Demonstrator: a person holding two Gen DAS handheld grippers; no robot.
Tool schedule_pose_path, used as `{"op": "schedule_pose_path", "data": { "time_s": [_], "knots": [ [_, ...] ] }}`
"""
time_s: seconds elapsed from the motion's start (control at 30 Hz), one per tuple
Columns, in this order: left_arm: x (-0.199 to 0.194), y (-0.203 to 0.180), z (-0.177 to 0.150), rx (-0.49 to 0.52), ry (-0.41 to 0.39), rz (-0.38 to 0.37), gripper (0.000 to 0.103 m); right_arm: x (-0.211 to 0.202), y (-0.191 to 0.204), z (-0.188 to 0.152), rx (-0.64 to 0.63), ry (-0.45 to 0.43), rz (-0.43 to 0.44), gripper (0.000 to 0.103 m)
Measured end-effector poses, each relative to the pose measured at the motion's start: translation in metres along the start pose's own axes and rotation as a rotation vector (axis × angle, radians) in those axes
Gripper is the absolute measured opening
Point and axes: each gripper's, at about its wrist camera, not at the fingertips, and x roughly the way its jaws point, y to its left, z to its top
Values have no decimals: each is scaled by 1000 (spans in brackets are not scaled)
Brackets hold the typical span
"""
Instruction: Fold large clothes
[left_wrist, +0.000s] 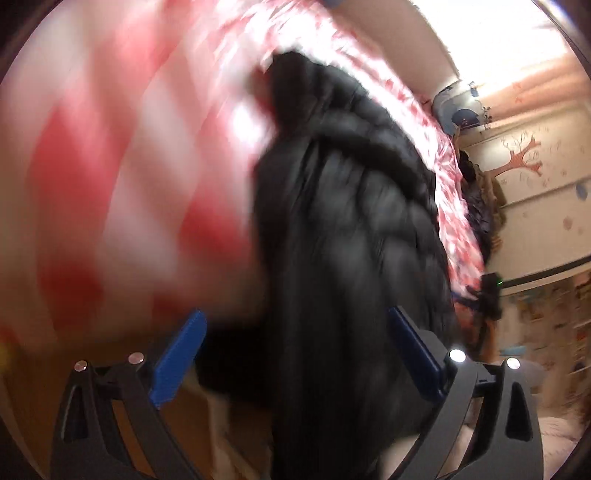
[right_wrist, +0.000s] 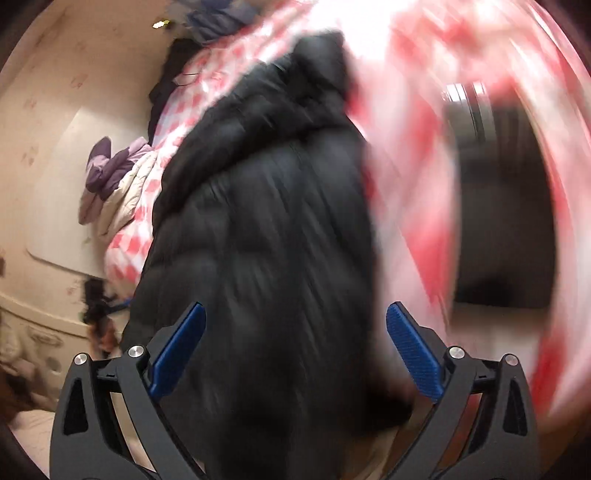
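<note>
A black quilted puffer jacket (left_wrist: 351, 221) lies lengthwise on a red-and-white checked bed cover (left_wrist: 110, 166). Both views are blurred. My left gripper (left_wrist: 295, 314) hangs over the jacket's near end with its blue pads wide apart; the jacket shows in the gap, and no pad presses on it. The right wrist view shows the same jacket (right_wrist: 266, 206) on the checked cover (right_wrist: 413, 166). My right gripper (right_wrist: 295, 306) is open just as wide above the near end. The jacket's hood end points away from both cameras.
A purple and cream padded garment (right_wrist: 110, 173) lies at the bed's left edge, and dark clothes (right_wrist: 166, 85) lie beyond it. More dark clothing (left_wrist: 476, 206) is heaped by a wall with a tree decal (left_wrist: 517, 158). A blurred dark rectangle (right_wrist: 498, 206) shows at right.
</note>
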Motion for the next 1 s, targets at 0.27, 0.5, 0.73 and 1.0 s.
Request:
{"op": "schedule_pose_path", "data": {
  "time_s": [0.27,0.5,0.73,1.0],
  "knots": [
    [52,0,-56,-48,67,-375,94,1,-56,-82,213,51,332,96],
    [55,-38,-63,39,81,-321,94,21,-46,-88,199,68,510,96],
    [51,-37,-57,26,23,-188,57,28,-24,-94,99,-47,502,20],
    [2,-77,-65,131,-106,-186,14,-32,24,-102,-61,-190,576,9]
  ]
}}
